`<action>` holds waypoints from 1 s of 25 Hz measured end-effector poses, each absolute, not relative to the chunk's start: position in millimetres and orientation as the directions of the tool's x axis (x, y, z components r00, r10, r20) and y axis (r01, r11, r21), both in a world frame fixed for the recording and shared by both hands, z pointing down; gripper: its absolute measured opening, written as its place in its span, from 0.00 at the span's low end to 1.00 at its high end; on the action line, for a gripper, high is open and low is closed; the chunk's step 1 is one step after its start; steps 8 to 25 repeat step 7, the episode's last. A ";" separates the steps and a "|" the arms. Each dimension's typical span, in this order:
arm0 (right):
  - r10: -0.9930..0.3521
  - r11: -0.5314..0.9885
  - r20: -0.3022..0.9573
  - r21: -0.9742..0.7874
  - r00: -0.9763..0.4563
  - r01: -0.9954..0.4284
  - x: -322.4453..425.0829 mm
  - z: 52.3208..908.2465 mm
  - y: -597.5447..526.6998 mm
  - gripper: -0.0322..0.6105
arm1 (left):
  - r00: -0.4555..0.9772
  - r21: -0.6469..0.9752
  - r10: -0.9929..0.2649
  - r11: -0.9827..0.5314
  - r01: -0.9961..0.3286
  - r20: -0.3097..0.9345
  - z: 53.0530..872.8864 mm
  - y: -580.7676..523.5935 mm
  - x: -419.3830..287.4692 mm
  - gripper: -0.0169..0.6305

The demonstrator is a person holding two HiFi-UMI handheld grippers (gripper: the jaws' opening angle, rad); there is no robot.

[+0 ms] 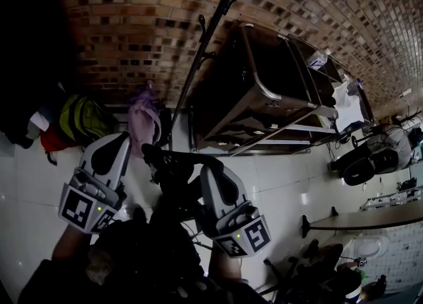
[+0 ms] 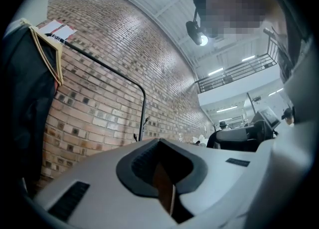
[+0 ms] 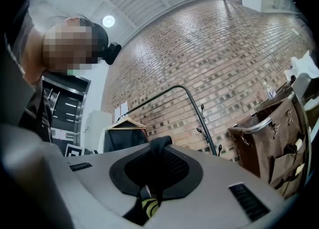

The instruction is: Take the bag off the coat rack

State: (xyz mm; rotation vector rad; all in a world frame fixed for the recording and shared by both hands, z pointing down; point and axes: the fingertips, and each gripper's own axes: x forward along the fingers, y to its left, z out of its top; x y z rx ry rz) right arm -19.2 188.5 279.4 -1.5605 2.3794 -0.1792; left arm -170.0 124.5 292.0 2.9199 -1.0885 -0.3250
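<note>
Hanging limp, the black bag has a dark fabric strap

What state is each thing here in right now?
right gripper, shut on the black strap.
left gripper, shut, nothing clearly gripped.
black bag, off the coat rack, held by its strap.
coat rack, standing, visible hooks bare.
jacket, hanging on a hanger.

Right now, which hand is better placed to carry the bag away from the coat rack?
Right, probably. The right gripper is shut on the black strap, with the coat rack beyond it. The left gripper looks shut too, but I cannot tell what the brown sliver between its jaws is.
</note>
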 end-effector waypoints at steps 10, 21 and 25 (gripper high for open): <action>-0.885 0.449 -0.229 -0.188 -0.406 -0.873 -8.5 264.7 194.7 0.10 | 0.748 0.068 -0.638 -0.767 -0.638 -0.182 287.0 129.3 -147.7 0.05; -0.885 0.449 -0.229 -0.188 -0.406 -0.873 -8.5 264.7 194.7 0.10 | 0.748 0.068 -0.638 -0.767 -0.638 -0.182 287.0 129.3 -147.7 0.05; -0.885 0.449 -0.229 -0.188 -0.406 -0.873 -8.5 264.7 194.7 0.10 | 0.748 0.068 -0.638 -0.767 -0.638 -0.182 287.0 129.3 -147.7 0.05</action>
